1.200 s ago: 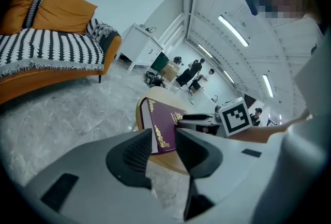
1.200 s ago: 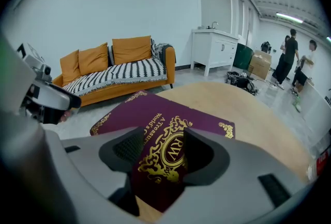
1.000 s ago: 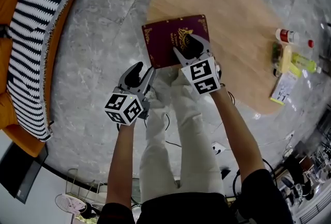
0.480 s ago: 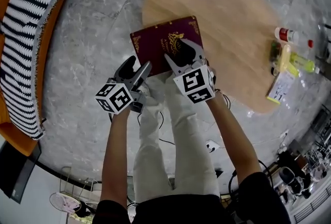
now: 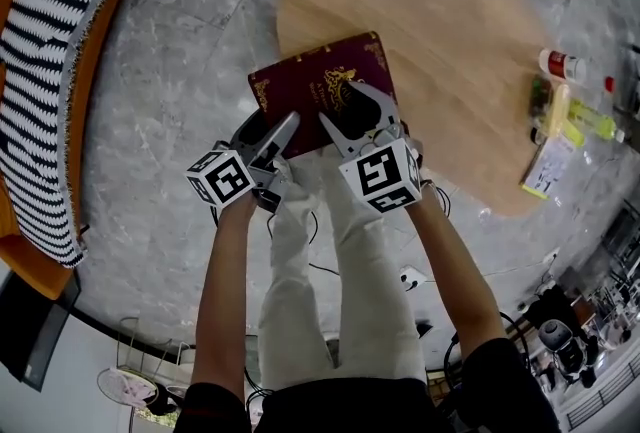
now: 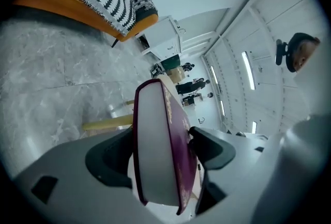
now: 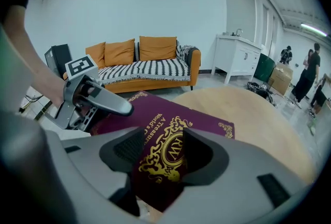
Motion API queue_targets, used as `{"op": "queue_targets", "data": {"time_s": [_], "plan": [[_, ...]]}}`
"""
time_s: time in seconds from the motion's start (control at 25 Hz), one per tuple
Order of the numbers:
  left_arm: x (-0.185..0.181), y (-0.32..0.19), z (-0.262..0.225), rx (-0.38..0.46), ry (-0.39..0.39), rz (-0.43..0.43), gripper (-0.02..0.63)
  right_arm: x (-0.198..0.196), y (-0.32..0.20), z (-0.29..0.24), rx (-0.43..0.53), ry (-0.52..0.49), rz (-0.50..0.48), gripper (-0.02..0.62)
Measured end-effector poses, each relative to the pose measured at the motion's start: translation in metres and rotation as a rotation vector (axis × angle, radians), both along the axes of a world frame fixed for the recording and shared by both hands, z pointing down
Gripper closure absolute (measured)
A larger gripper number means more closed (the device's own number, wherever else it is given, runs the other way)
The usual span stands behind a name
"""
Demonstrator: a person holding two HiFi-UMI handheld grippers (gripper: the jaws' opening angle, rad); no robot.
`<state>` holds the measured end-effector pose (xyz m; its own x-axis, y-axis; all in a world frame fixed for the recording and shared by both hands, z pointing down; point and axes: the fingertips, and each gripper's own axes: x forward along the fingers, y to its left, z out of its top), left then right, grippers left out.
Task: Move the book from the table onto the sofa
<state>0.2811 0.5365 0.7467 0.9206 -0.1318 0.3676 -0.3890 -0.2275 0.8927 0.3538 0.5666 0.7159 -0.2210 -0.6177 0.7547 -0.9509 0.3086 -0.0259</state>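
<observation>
Seen from the head view, the maroon book (image 5: pixel 318 86) lies flat, cover up, at the 7 o'clock edge of the wooden worktop (image 5: pixel 450 31). Its near-left corner juts out over the grey floor (image 5: pixel 170 131). The right claw (image 5: pixel 348 109) comes in from 6 o'clock with its jaws apart and both tips over the gilt cover, pinching nothing. In the right gripper view the gold crest shows through the gap between the jaws; whether the tips press down cannot be told.

The left claw (image 5: pixel 278 124) sits at the book's 7 o'clock corner. Only the left gripper view shows how: the book stands edge-on between the two jaws, its pale page block facing the camera. Those jaws have just been opening, and they straddle the book without clamping it.

The orange sofa (image 7: pixel 150 49) with its striped throw (image 5: pixel 45 71) lies at 10 o'clock in the head view, well apart from the book. The right gripper view shows it front-on at 11 o'clock. Bottles (image 5: pixel 565 71) stand at the worktop's 3 o'clock edge.
</observation>
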Motion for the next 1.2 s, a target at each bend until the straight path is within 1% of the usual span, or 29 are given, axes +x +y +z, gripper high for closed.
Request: {"op": "queue_targets", "data": {"time_s": [0.12, 0.4, 0.56, 0.64, 0.68, 0.8, 0.88, 1.04, 1.2], "plan": [[0.0, 0.002, 0.005, -0.018, 0.016, 0.003, 0.244, -0.003, 0.001, 0.0, -0.002, -0.001, -0.015, 0.351], [0.01, 0.017, 0.013, -0.042, 0.027, 0.049, 0.244, -0.016, 0.008, 0.0, 0.0, -0.003, -0.074, 0.353], [0.007, 0.022, 0.014, -0.082, 0.05, 0.059, 0.25, -0.018, 0.009, -0.001, -0.011, -0.012, -0.1, 0.356], [0.005, 0.024, 0.014, -0.113, 0.071, 0.074, 0.275, -0.017, 0.01, -0.002, -0.009, -0.018, -0.105, 0.373], [0.004, 0.025, 0.013, -0.125, 0.08, 0.075, 0.282, -0.016, 0.01, -0.002, -0.007, -0.024, -0.103, 0.396], [0.003, 0.025, 0.012, -0.139, 0.093, 0.067, 0.293, -0.017, 0.009, -0.005, -0.007, -0.052, -0.106, 0.413], [0.002, 0.024, 0.009, -0.132, 0.104, 0.057, 0.304, -0.02, 0.009, -0.008, 0.003, -0.064, -0.107, 0.43], [0.001, 0.022, 0.004, -0.107, 0.117, 0.04, 0.321, -0.021, 0.007, -0.015, 0.037, -0.065, -0.084, 0.495], [-0.002, 0.02, -0.002, -0.093, 0.122, 0.037, 0.336, -0.018, 0.007, -0.018, 0.044, -0.079, -0.061, 0.52]]}}
